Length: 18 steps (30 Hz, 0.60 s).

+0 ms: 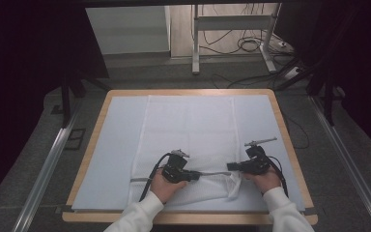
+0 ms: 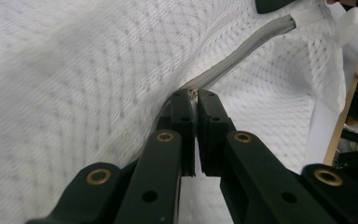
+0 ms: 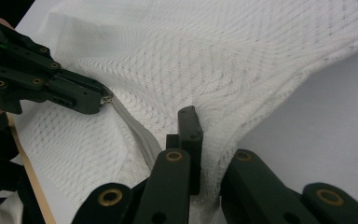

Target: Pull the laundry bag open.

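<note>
White mesh laundry bag (image 1: 188,140) is laid flat on the pale mat covering the counter (image 1: 96,130), with its near end bunched up between the two hands, so this looks like a zipper job caught partway. The left hand-held gripper (image 2: 192,93) is pinched nearly shut on the little metal zipper pull (image 2: 192,91) where the grey zipper tape (image 2: 242,51) starts, while the right hand-held gripper (image 3: 200,154) is clamped on the bag's corner fabric to keep it taut. Roughly half the zipper's run looks covered, judging by the pull's spot; whether it's being opened or closed can't be told.
</note>
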Motion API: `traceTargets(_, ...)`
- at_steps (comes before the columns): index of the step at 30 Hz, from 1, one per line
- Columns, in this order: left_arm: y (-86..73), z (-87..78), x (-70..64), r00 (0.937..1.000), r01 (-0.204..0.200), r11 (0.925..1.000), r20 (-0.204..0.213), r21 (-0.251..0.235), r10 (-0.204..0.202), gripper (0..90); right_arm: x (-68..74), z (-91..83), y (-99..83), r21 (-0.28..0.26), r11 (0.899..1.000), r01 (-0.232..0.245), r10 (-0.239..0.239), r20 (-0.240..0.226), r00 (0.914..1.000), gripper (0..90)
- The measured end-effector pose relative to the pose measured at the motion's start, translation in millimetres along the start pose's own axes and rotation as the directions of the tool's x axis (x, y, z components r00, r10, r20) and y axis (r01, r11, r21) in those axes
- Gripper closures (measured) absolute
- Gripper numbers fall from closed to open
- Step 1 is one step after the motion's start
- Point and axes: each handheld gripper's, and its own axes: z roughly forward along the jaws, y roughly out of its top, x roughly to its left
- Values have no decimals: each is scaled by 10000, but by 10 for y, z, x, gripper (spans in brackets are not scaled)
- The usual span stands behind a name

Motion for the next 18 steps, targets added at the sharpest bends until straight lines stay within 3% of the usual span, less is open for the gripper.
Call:
traceTargets(15, -107, -149, 128, 9993, 373, 9992, -81, -142, -374, 873, -5, -11, -10, -44, 10000, 10, -10, 68, 10000, 887)
traceTargets(18, -118, -177, 137, 9994, 297, 9995, -146, -107, -299, 873, -5, -17, -11, -36, 10000, 34, -34, 94, 10000, 887)
